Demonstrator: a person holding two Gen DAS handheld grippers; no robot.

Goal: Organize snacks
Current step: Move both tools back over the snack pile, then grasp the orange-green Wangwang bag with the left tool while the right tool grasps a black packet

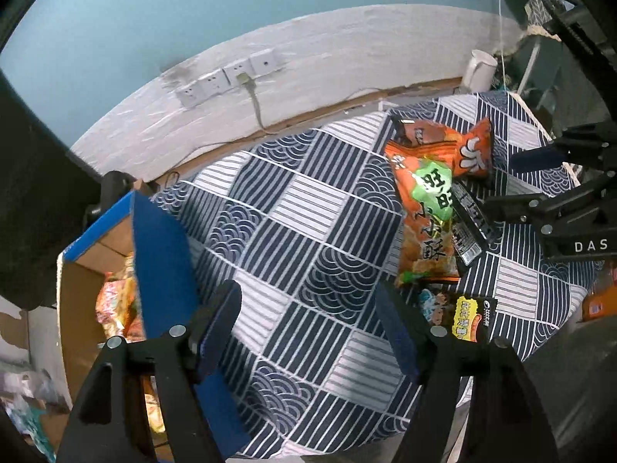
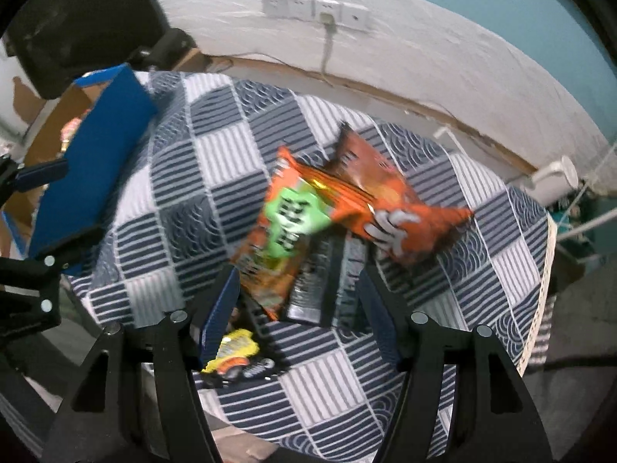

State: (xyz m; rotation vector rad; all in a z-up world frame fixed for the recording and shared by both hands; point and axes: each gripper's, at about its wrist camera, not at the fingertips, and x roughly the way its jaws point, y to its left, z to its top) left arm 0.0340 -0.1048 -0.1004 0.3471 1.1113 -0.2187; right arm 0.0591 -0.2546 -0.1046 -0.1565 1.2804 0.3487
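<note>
An orange snack bag with a green label [image 1: 426,212] [image 2: 283,231] lies on the patterned tablecloth [image 1: 293,231] [image 2: 200,177]. A second orange bag [image 1: 459,142] [image 2: 389,208] lies behind it. A dark silver packet [image 1: 468,227] [image 2: 324,281] lies beside them. A small black and yellow packet [image 1: 464,318] [image 2: 237,357] sits near the front edge. My left gripper [image 1: 308,332] is open and empty over the cloth. My right gripper [image 2: 299,305] [image 1: 520,177] is open, its fingers on either side of the near end of the dark packet.
A cardboard box with blue flaps [image 1: 154,254] [image 2: 92,162] stands at the table's left edge, with snacks inside. A white wall with sockets [image 1: 231,77] [image 2: 316,9] runs behind the table. A white cup [image 1: 478,71] stands at the back right.
</note>
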